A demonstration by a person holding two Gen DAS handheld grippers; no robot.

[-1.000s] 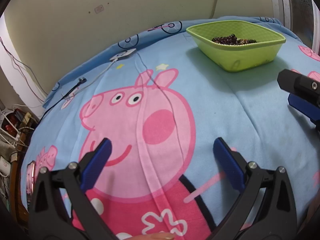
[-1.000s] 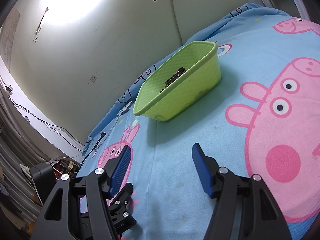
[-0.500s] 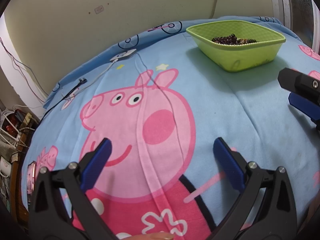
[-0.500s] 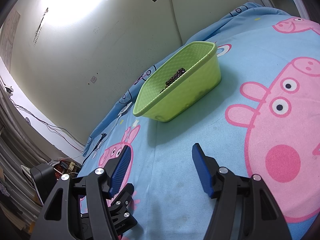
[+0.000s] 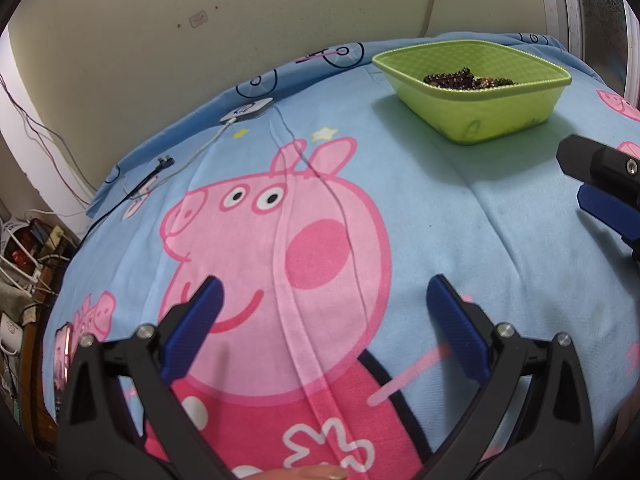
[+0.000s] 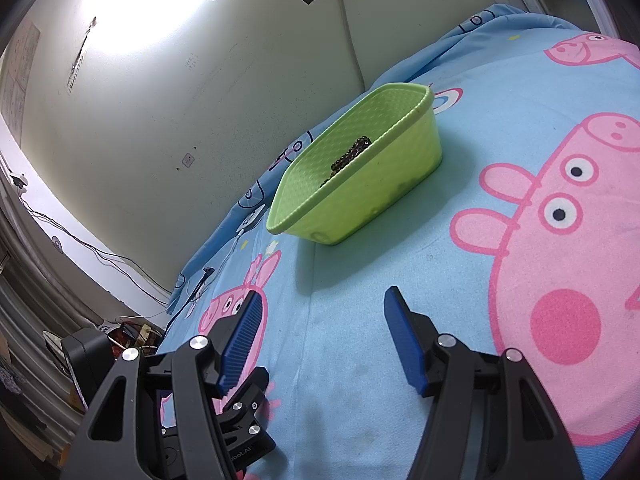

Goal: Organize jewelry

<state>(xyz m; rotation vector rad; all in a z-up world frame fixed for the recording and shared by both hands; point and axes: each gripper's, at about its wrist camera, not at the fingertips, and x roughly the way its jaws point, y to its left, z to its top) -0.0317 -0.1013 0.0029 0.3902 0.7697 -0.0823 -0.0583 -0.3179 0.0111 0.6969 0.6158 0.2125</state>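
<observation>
A lime green plastic bin stands on the blue cartoon-pig bedsheet at the far right; it also shows in the right wrist view. Dark beaded jewelry lies inside it, seen too in the right wrist view. My left gripper is open and empty, low over the pink pig print, well short of the bin. My right gripper is open and empty, a short way in front of the bin. The right gripper also shows at the right edge of the left wrist view.
A white charger with its cable and a black plug lie on the sheet at the far left. A cream wall backs the bed. Clutter and wires sit beyond the bed's left edge.
</observation>
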